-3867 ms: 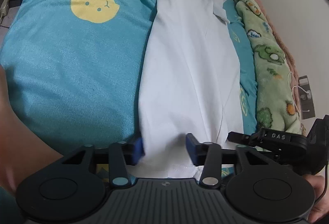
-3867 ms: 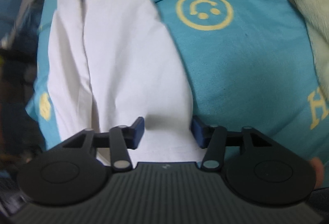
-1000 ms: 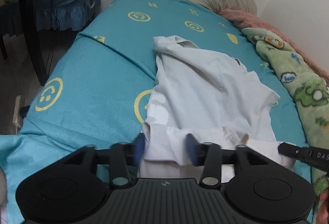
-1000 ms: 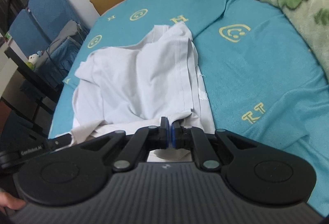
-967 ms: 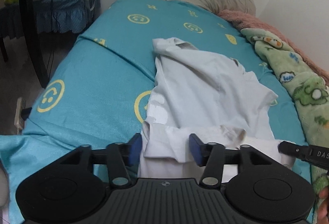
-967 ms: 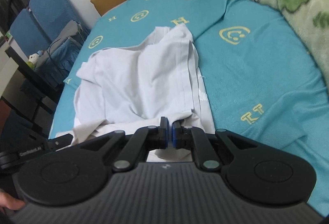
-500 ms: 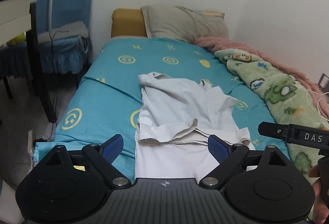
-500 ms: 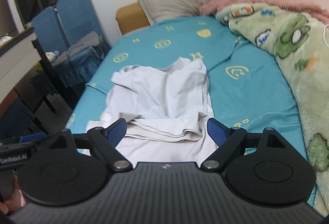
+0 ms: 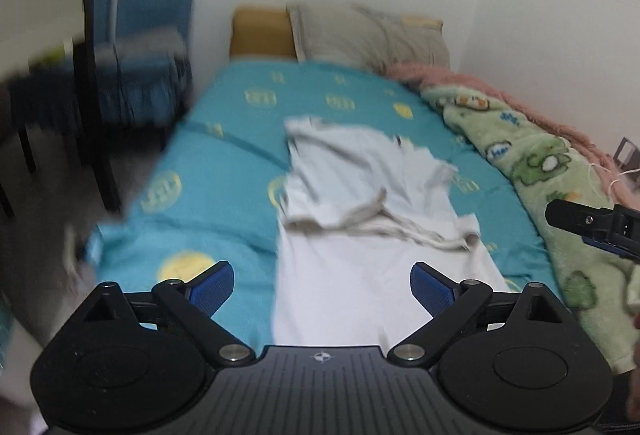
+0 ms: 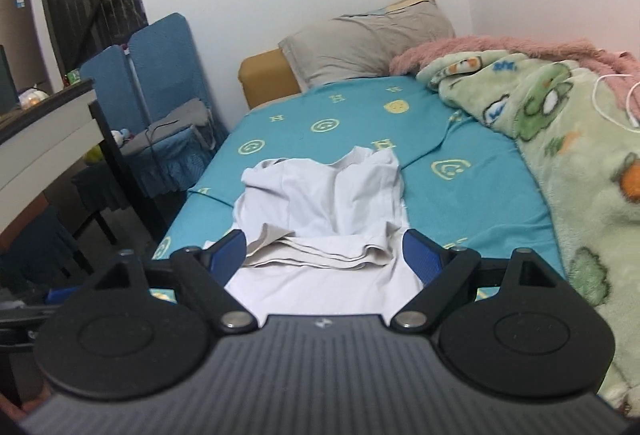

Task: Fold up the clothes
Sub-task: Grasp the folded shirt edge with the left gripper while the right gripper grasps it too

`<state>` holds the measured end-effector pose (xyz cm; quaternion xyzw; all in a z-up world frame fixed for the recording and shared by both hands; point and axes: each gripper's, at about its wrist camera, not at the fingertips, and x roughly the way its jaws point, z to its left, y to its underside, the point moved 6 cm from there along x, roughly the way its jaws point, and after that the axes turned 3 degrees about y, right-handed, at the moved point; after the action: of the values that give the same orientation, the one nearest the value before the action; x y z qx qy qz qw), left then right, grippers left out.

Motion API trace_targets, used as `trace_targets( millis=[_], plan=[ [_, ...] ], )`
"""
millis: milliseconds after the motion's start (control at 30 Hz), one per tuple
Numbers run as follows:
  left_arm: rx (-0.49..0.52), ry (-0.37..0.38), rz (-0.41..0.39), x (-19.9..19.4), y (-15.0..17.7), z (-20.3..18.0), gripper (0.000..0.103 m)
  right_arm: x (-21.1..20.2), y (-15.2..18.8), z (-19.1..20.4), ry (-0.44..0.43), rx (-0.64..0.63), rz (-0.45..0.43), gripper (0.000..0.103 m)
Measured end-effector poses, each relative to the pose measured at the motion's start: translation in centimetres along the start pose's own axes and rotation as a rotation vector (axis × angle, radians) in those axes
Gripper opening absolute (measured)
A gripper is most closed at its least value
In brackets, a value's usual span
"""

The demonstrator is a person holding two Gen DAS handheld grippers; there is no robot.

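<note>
A white shirt [image 9: 360,171] lies lengthwise on the teal bed sheet [image 9: 224,155], with one part folded over itself and a rumpled fold edge across its middle. In the right wrist view the shirt [image 10: 332,195] shows the same doubled layer. My left gripper [image 9: 321,275] hovers above the shirt's near end, its jaws opening, with nothing pressed between the pads. My right gripper [image 10: 324,241] is open and also off the cloth. One of its fingers [image 9: 592,223] pokes in at the right edge of the left wrist view.
A green cartoon blanket [image 10: 580,155] and a pink one [image 10: 500,51] run along the bed's right side by the wall. A grey pillow [image 10: 368,43] lies at the head. Blue chairs [image 10: 160,83] and a desk [image 10: 40,131] stand left of the bed.
Both grippers have let go of the shirt's folded edge and opened wide. Both have pulled back and up from the bed, so the whole shirt now shows. The fold stays in place.
</note>
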<state>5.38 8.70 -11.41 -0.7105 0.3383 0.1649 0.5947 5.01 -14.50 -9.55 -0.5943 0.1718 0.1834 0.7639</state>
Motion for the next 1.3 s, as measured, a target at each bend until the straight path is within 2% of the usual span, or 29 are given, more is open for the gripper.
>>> trace_targets(
  millis=[100,200,400,500,633,933,967,1067,1133,1200,1233,1267,1300],
  plan=[
    [-0.159,0.083,0.123,1.5,1.1,1.3,0.096,0.7,0.3,-0.5,0.028,0.011,0.034,0.086],
    [-0.250,0.148,0.246,3.0,2.7,1.9,0.096,1.4,0.7,-1.1,0.047,0.035,0.076,0.086],
    [-0.386,0.231,0.411,5.9,5.8,2.1,0.096,2.7,2.1,-2.1,0.029,0.144,0.165,0.086],
    [-0.418,0.236,0.469,7.4,7.0,1.9,0.096,3.1,2.5,-2.1,0.040,0.159,0.184,0.086],
    [-0.427,0.229,0.445,8.1,6.7,1.8,0.097,3.6,2.9,-2.4,0.042,0.180,0.203,0.086],
    [-0.544,0.220,0.327,9.0,5.4,3.0,0.097,4.4,3.4,-3.3,0.046,0.249,0.235,0.086],
    [-0.522,0.217,0.324,9.0,5.4,2.7,0.096,4.4,3.5,-3.4,0.045,0.260,0.239,0.086],
    [-0.503,0.182,0.299,8.6,5.7,2.6,0.087,4.7,3.8,-3.7,0.029,0.309,0.260,0.086],
    [-0.531,0.162,0.279,8.4,5.6,3.1,0.076,4.8,4.3,-3.7,-0.003,0.357,0.287,0.086],
    [-0.559,0.143,0.267,8.3,5.6,3.9,0.059,5.0,5.0,-3.5,-0.064,0.429,0.331,0.086],
    [-0.558,0.135,0.261,8.3,5.6,4.1,0.055,5.1,5.4,-3.4,-0.097,0.468,0.355,0.086],
    [-0.555,0.126,0.255,8.3,5.6,4.3,0.042,5.2,5.7,-3.2,-0.128,0.503,0.377,0.086],
    [-0.553,0.117,0.250,8.3,5.6,4.5,0.035,5.3,6.1,-2.9,-0.154,0.530,0.397,0.087]
  ],
)
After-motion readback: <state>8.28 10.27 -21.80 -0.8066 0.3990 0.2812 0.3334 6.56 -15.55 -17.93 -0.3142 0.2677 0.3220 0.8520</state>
